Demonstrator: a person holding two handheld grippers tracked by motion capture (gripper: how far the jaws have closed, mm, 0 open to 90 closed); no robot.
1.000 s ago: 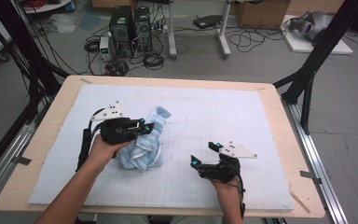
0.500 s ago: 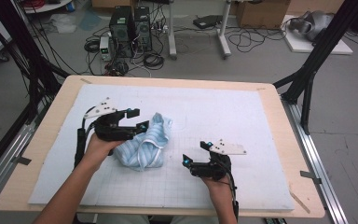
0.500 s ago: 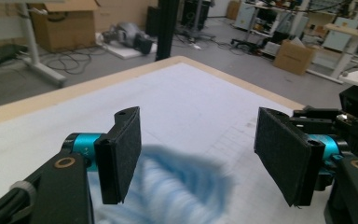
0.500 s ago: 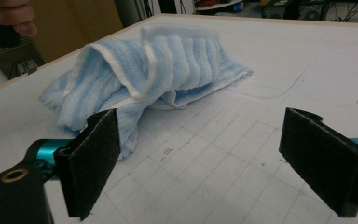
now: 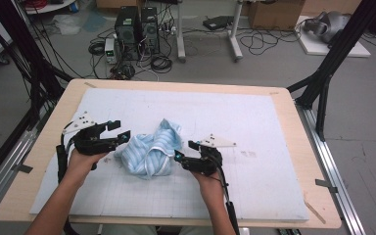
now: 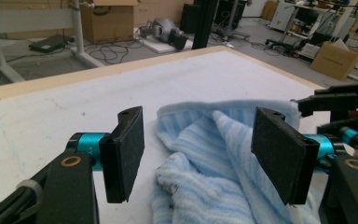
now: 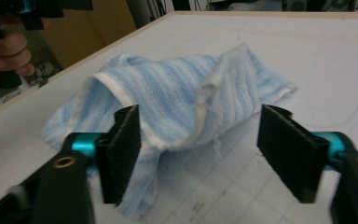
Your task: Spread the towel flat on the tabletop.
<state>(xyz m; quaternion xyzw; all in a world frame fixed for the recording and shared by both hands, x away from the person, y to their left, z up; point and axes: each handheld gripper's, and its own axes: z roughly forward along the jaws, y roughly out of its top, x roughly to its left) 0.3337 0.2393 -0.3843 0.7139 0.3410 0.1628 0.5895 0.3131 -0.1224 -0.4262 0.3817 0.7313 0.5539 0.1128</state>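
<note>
Flanking a crumpled blue-and-white striped towel [image 5: 149,152], the two tools stood on the white mat [image 5: 254,122] of the desk [image 5: 39,161]. The right tool [image 5: 178,156], at about four o'clock of the towel, had just been narrowing its jaws; in the right gripper view they stood apart, with a white-hemmed fold near the left pad but not pinched. The left tool [image 5: 122,133], at nine o'clock, had just opened its jaws, and in the left gripper view [image 6: 200,144] they stood wide with the cloth lying beyond and between them, untouched. Judged from this, the step was to take fresh hold of the towel. Done well, each tool should seek out a single hemmed corner rather than a bunched layer, slide one pad beneath it, then close firmly before lifting outward.
</note>
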